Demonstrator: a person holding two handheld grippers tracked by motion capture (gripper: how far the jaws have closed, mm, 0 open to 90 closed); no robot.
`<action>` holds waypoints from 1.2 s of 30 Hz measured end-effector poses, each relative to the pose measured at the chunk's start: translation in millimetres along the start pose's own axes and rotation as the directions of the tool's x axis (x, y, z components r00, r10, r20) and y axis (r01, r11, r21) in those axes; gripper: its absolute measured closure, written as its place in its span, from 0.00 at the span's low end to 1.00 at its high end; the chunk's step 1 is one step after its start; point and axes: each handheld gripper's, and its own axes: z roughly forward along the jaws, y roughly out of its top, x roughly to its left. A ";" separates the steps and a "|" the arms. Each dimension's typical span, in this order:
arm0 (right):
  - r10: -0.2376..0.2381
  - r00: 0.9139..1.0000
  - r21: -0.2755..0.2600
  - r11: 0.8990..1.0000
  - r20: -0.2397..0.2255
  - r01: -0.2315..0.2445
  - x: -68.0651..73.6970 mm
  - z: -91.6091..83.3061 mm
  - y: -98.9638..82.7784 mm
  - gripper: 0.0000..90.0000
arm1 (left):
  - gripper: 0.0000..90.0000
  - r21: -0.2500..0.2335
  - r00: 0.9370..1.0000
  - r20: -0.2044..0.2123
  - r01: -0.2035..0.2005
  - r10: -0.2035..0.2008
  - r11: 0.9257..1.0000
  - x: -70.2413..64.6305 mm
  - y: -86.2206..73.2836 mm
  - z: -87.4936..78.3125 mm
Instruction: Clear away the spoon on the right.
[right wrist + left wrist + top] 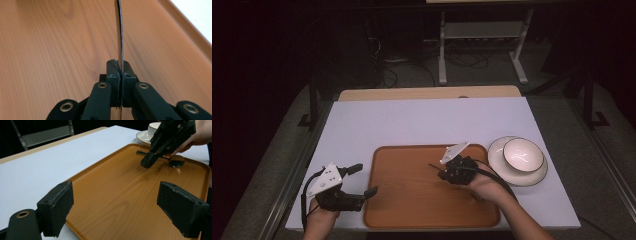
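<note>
Wooden tray (412, 200) at near edge of worktop (412, 120), inside bare, broad open room across middle. White bowl (523, 154) stacked on white plate (512, 172), just right of tray, contents not discernible. Right gripper (437, 172) over tray's right part, jaws clamped tight on thin black spoon (120, 37), handle edge-on in right gripper view. Left gripper (364, 180) at tray's left rim, jaws wide, holding nothing. No legible writing.

Dark room; grey floor (492, 70); metal shelf frame (482, 30) behind table.
</note>
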 end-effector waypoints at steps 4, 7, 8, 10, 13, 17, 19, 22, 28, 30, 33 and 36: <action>-0.008 1.000 0.023 1.000 -0.009 0.008 1.2 6.0 -1.2 0.96 | 0.15 -0.003 1.000 0.000 0.004 -0.004 1.000 0.7 -0.4 -0.2; -0.013 1.000 0.041 0.999 -0.014 0.014 2.3 10.0 -2.1 0.95 | 0.15 -0.002 1.000 0.001 0.008 -0.008 1.000 1.0 -0.6 0.0; -0.015 1.000 0.046 0.999 -0.018 0.016 2.5 11.2 -2.4 0.94 | 0.15 -0.002 1.000 0.002 0.007 -0.007 1.000 0.9 -0.6 -0.1; -0.020 1.000 0.056 0.998 -0.016 0.021 3.2 12.5 -2.6 0.94 | 0.15 -0.002 1.000 0.003 0.005 -0.005 1.000 0.8 -0.5 -0.1; -0.018 1.000 0.061 0.998 -0.017 0.019 3.2 12.8 -2.9 0.93 | 0.15 0.001 1.000 0.004 0.005 -0.005 1.000 0.9 -0.7 0.2; -0.018 1.000 0.060 0.998 -0.016 0.019 2.3 12.6 -3.5 0.91 | 0.15 0.001 1.000 0.003 0.006 -0.006 1.000 1.0 -0.8 0.3; -0.020 1.000 0.059 0.998 -0.011 0.021 2.1 12.5 -3.7 0.90 | 0.15 0.004 1.000 0.003 0.005 -0.005 1.000 1.0 -0.7 0.3; -0.019 1.000 0.058 0.998 -0.008 0.020 2.5 12.2 -3.9 0.89 | 0.15 0.004 1.000 0.004 0.003 -0.003 1.000 0.6 -0.6 0.4; -0.013 1.000 0.060 0.998 -0.008 0.013 2.5 11.8 -4.1 0.74 | 0.15 0.003 1.000 0.003 0.005 -0.005 1.000 0.8 -0.7 0.1; -0.012 1.000 0.053 0.999 -0.013 0.012 3.1 11.1 -3.9 0.64 | 0.15 0.002 1.000 0.004 0.005 -0.005 1.000 0.8 -0.7 0.1; -0.001 1.000 0.031 1.000 -0.022 0.002 3.9 8.0 -3.4 0.51 | 0.15 0.005 1.000 0.006 0.001 -0.001 1.000 0.6 -0.6 0.5; 0.029 0.999 0.008 1.000 -0.032 -0.028 3.0 3.6 -3.8 0.39 | 0.15 0.004 1.000 0.004 0.002 -0.002 1.000 0.3 -0.6 0.4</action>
